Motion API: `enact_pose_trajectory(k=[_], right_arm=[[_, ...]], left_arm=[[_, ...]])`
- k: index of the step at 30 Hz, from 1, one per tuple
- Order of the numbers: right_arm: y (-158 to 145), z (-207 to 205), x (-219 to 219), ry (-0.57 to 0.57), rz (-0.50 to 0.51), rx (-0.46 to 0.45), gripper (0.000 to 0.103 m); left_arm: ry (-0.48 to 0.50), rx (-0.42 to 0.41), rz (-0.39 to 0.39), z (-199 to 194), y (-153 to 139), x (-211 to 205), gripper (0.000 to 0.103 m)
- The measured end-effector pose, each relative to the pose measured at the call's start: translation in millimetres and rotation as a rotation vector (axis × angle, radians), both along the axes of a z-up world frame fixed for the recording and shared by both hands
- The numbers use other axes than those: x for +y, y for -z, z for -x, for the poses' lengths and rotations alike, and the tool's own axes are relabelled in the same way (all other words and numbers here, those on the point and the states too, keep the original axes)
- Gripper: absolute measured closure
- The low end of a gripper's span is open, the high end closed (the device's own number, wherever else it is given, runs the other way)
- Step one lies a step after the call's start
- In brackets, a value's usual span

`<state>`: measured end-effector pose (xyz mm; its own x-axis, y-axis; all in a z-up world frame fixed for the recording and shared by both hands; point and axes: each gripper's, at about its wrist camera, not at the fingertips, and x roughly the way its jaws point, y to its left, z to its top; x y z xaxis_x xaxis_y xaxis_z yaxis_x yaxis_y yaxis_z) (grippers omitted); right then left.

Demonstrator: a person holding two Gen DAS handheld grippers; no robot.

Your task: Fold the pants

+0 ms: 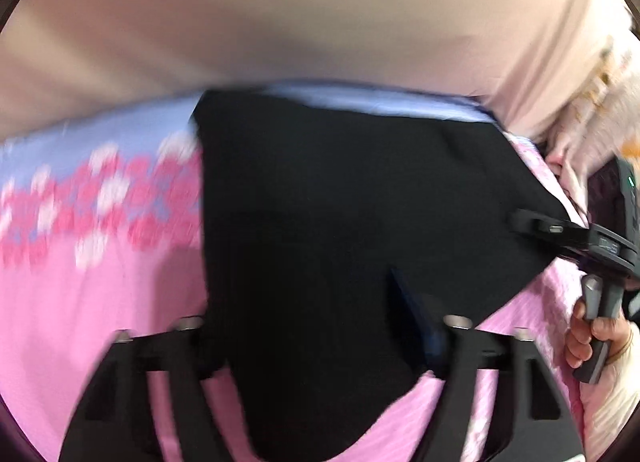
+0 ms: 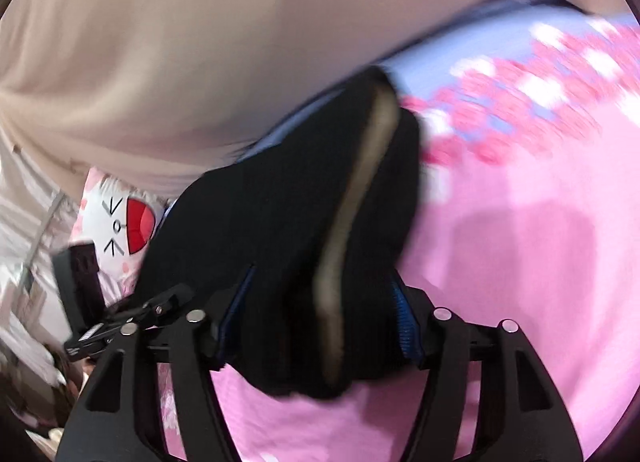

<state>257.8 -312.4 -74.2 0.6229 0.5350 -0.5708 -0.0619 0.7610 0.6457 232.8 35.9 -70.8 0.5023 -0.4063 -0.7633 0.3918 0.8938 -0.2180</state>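
Black pants between our two grippers, stretched over the pink bedsheet

The bedsheet point(image 1: 100, 302) spreads widest beneath us, and on it the pants point(image 1: 340, 202) run their long axis away from both tools toward the beige wall point(image 1: 280, 22). We hold the near end: the right gripper point(image 2: 316, 338) has its fingers closed onto a thick bunch of the cloth, pale band showing, while the left gripper point(image 1: 320, 346) has cloth between its fingers, though we cannot tell how firmly it bites. Both sit equally near, so the fold, we judge, goes forward along that axis.
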Motion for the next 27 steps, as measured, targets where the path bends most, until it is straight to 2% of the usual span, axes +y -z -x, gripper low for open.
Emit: enact_pose_trajectory(k=[2, 4, 5, 7, 9, 11, 12, 13, 15, 18, 20, 22, 24, 27], right_arm=[[-4, 21, -18, 0.04, -0.01, -0.003, 0.029], [-23, 51, -35, 0.11, 0.026, -0.056, 0.032], [-44, 70, -42, 0.146, 0.089, -0.106, 0.042], [-81, 86, -38, 0.177, 0.225, -0.172, 0.045], [-125, 82, -15, 0.145, 0.324, -0.265, 0.047], [-153, 60, 20, 0.075, 0.393, -0.33, 0.047], [-158, 46, 32, 0.052, 0.427, -0.344, 0.047], [-157, 23, 52, 0.018, 0.466, -0.34, 0.047], [-144, -13, 72, -0.022, 0.476, -0.293, 0.047], [-104, -61, 84, -0.053, 0.475, -0.194, 0.047], [-79, -77, 76, -0.053, 0.463, -0.133, 0.047], [-59, -86, 65, -0.033, 0.472, -0.089, 0.05], [-35, -93, 52, -0.024, 0.464, -0.029, 0.059], [-23, -87, 45, -0.039, 0.436, -0.066, 0.059]], left_arm=[[-0.036, 0.047, 0.04, 10, 3, 26, 0.023], [-0.117, 0.033, 0.032, 27, -10, 58, 0.024], [-0.157, -0.002, 0.015, 37, -23, 71, 0.026], [-0.237, -0.125, -0.082, 53, -62, 82, 0.027], [-0.293, -0.268, -0.151, 60, -105, 69, 0.027], [-0.296, -0.311, -0.129, 52, -131, 45, 0.024], [-0.283, -0.293, -0.109, 40, -136, 29, 0.023], [-0.273, -0.264, -0.1, 26, -135, 17, 0.022], [-0.254, -0.197, -0.114, -2, -121, -12, 0.022], [-0.261, -0.098, -0.181, -48, -70, -45, 0.023], [-0.275, -0.046, -0.201, -64, -44, -47, 0.024], [-0.301, -0.042, -0.212, -74, -23, -43, 0.022], [-0.302, -0.063, -0.215, -78, -12, -39, 0.016], [-0.299, -0.057, -0.183, -85, 7, -34, 0.006]])
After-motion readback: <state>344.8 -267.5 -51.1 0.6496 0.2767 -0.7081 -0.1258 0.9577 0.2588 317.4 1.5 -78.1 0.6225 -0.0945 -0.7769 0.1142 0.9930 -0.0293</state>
